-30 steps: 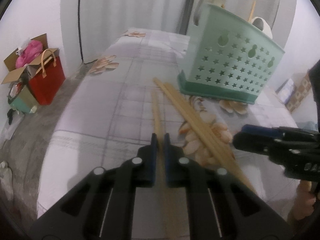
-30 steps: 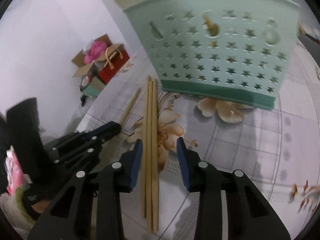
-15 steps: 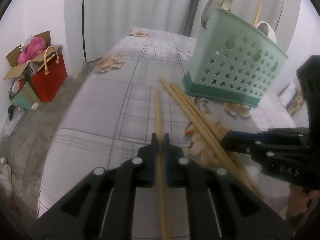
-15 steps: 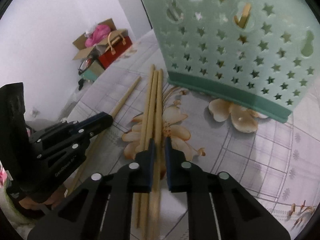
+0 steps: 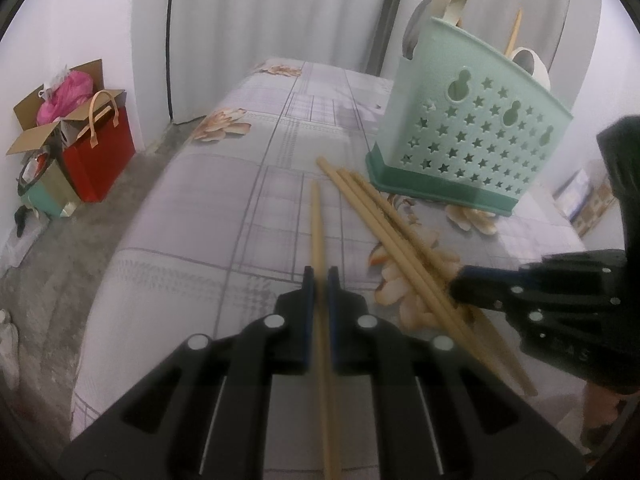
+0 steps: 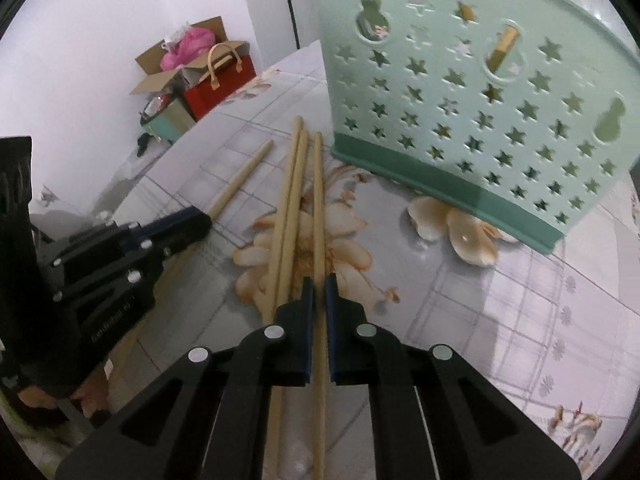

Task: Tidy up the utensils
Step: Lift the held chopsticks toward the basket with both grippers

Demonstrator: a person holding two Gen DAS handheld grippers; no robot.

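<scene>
Both grippers, left (image 5: 319, 280) and right (image 6: 319, 286), clamped on single chopsticks (image 5: 317, 224) (image 6: 318, 200); next, probably lifting toward holder (image 5: 464, 132) at one o'clock.

Both wrist cameras sit low and close over the floral tablecloth (image 5: 208, 200), facing the perforated mint-green plastic utensil basket (image 5: 468, 140) at 1 o'clock; both share the wooden chopsticks (image 6: 296, 200).

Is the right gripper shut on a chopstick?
Shut: the right gripper clamps one chopstick between its pads; two others lie loose beside it.
</scene>
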